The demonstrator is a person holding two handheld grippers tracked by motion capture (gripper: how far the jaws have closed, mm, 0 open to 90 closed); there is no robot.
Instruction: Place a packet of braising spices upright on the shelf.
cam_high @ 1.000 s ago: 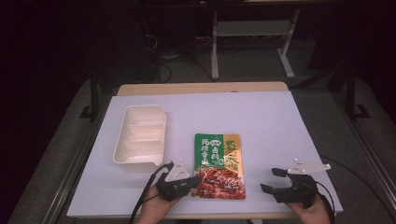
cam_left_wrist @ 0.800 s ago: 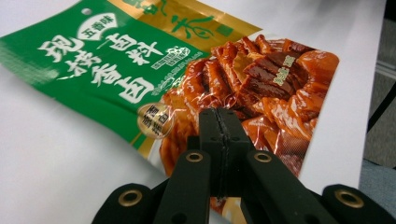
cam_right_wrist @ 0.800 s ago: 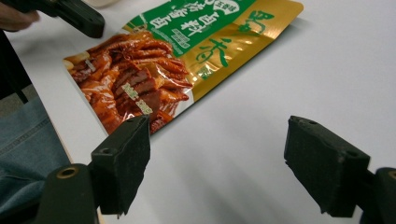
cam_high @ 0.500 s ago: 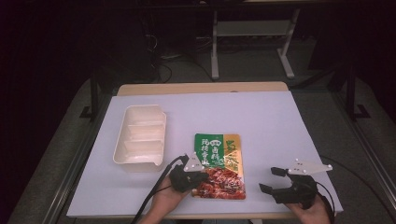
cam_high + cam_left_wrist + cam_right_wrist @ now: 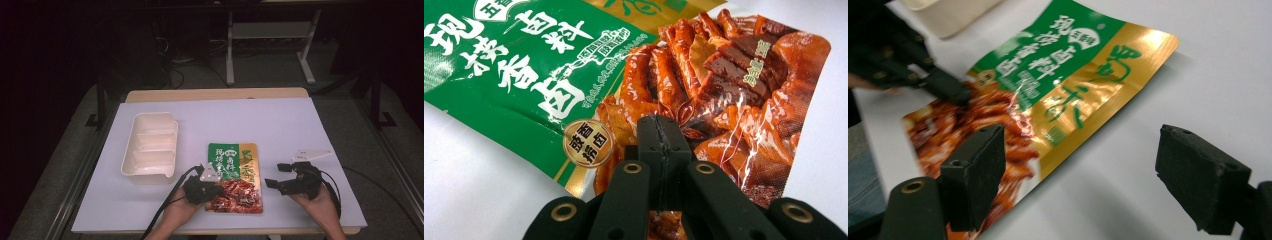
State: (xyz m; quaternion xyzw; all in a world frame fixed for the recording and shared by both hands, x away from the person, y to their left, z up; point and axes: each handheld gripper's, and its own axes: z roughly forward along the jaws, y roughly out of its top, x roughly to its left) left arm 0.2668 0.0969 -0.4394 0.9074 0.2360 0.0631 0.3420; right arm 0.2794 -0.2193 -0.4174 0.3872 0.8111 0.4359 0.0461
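A flat food packet (image 5: 235,175), green and gold on top with a picture of red braised meat below, lies on the white table cover. My left gripper (image 5: 216,189) is at its lower left corner. In the left gripper view the jaws are shut, seam closed, and their tips (image 5: 659,135) rest over the meat picture on the packet (image 5: 549,65). My right gripper (image 5: 276,175) is held just right of the packet with its jaws wide apart and nothing between them. The right gripper view shows its open jaws (image 5: 1083,155) low over the packet (image 5: 1063,75) and the left gripper (image 5: 948,87) touching the packet's far side.
A cream tray (image 5: 150,170) with compartments stands left of the packet, close to my left hand, and its corner (image 5: 948,15) is in the right gripper view. The white cover (image 5: 280,125) stretches back behind the packet. Metal frames and cables stand beyond the table.
My left gripper has moved right and forward from the packet's left edge onto its lower left corner. The right gripper has barely shifted.
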